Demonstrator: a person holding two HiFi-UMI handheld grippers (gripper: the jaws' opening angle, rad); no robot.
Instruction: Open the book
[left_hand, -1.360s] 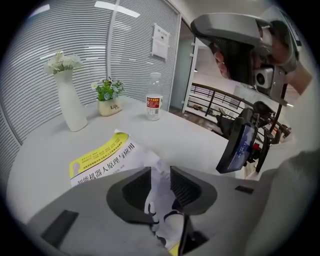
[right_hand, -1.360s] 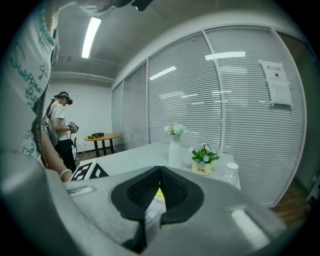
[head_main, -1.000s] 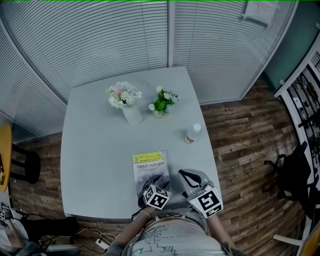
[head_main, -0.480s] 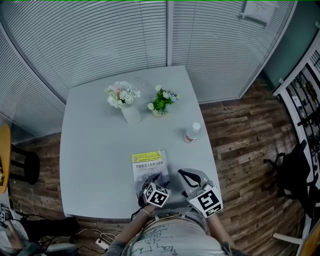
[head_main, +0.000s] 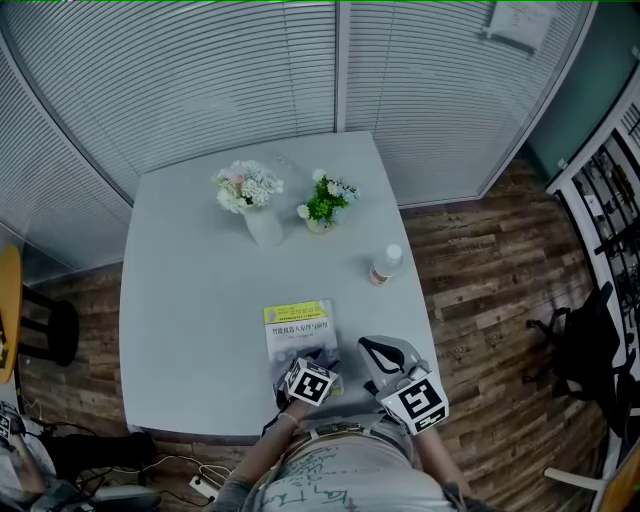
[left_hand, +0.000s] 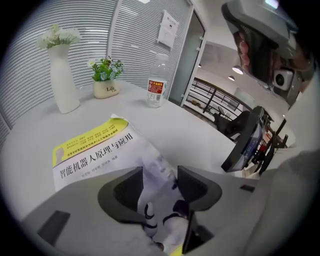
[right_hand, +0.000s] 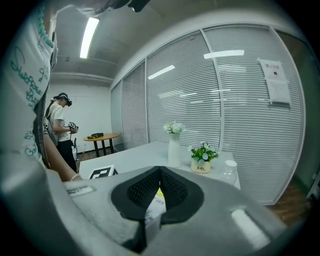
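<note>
Grey table: fills the middle of the head view, with slatted blinds behind and wooden floor to the right.
Book: lies shut and flat, cover up, close to the table's near edge. Yellow band with dark print at the far end, pale picture below it.
Left gripper: points steeply down over the book's near end, marker cube on top in the head view.
Left jaws: apart, and have just been closing a little. Lower part of the cover shows in the gap between the pads, which are not seen pressing on it.
Right gripper: just right of the book and beside the left gripper, pointing shallowly across the table.
Right jaws: tips together, with only a thin slit lower down. Strip of the book shows beyond through that slit, and nothing is clamped.
White vase: upright at the table's far side, with pale flowers in it.
Potted plant: just right of the vase, in a small cream pot, with green leaves and blue and white blossoms.
Bottle: clear plastic with a red label and white cap, upright near the right edge, well apart from the book.
</note>
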